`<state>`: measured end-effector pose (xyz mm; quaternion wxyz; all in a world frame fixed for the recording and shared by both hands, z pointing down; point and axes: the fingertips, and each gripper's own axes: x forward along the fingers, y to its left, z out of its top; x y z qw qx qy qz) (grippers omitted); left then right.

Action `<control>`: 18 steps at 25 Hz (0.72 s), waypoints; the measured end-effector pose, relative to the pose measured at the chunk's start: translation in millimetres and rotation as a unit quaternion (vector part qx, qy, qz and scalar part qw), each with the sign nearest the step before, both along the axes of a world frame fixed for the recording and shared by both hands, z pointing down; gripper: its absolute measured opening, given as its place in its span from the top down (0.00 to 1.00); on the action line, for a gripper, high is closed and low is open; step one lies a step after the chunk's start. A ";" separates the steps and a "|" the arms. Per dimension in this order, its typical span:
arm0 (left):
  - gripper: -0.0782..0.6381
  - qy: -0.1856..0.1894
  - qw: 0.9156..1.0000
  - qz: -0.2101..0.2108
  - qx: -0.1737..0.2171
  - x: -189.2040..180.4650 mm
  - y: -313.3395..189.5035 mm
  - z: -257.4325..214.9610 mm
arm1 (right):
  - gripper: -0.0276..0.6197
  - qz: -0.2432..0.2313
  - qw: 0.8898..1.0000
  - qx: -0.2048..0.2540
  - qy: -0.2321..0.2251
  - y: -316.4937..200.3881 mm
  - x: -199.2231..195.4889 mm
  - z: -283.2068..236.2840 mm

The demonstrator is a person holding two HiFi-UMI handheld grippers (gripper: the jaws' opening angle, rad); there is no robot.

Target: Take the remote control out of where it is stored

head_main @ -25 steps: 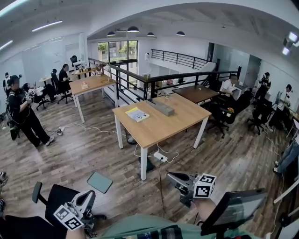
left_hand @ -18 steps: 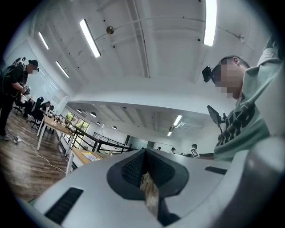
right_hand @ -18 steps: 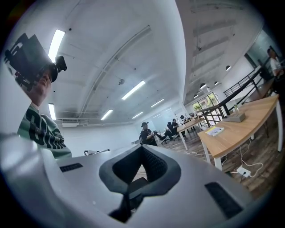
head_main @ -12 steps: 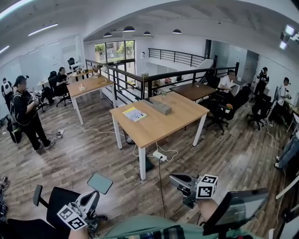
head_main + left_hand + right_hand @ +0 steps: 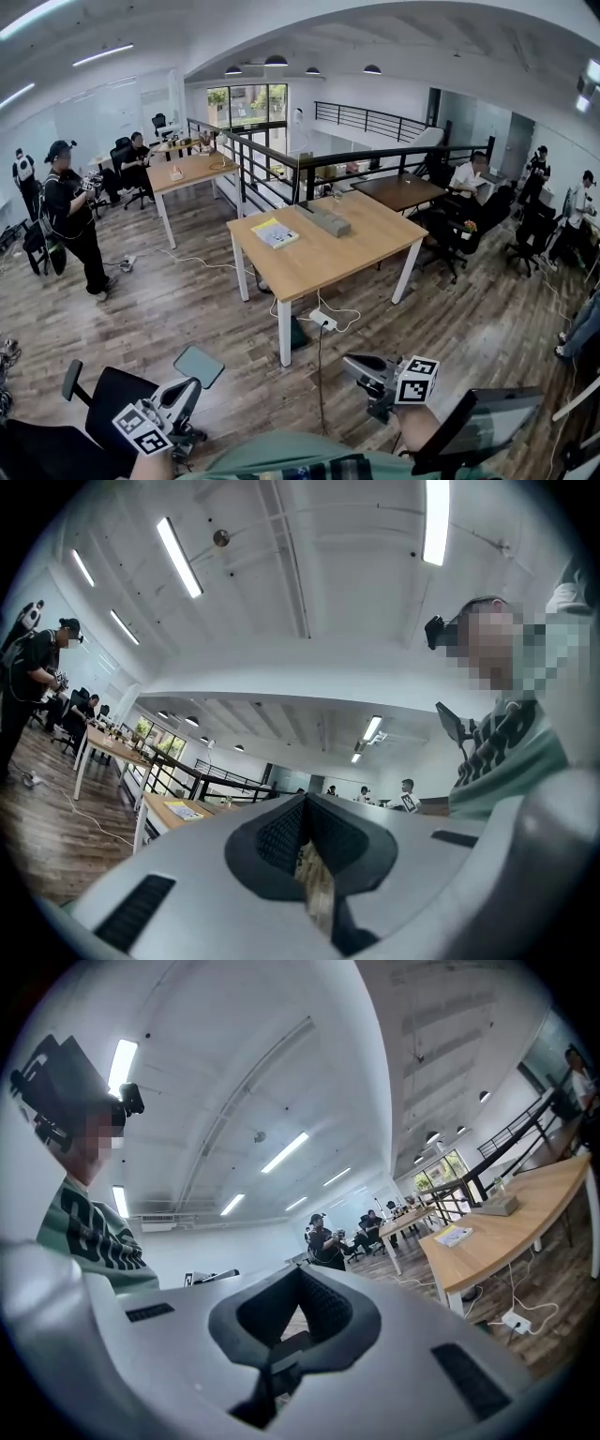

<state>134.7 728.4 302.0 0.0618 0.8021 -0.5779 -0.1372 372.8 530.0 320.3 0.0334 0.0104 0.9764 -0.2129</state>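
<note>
While left claw (image 5: 190, 386) and right claw (image 5: 351, 362) sit closed, empty, grey box (image 5: 330, 222) on table (image 5: 328, 251) too distant to identify.

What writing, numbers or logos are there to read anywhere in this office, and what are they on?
No text here can be read.
Yellow booklet on the light wooden table: print too small to read.
White cubes with black square patterns: coded markers, no words or numbers.
Person's green top with large dark marks: perhaps letters, cut off, unreadable.
</note>
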 end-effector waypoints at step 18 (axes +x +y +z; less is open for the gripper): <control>0.88 -0.010 0.997 0.049 -0.056 86.0 -78.7 18.3 | 0.95 0.001 0.997 -0.075 -0.018 -49.7 72.3 57.6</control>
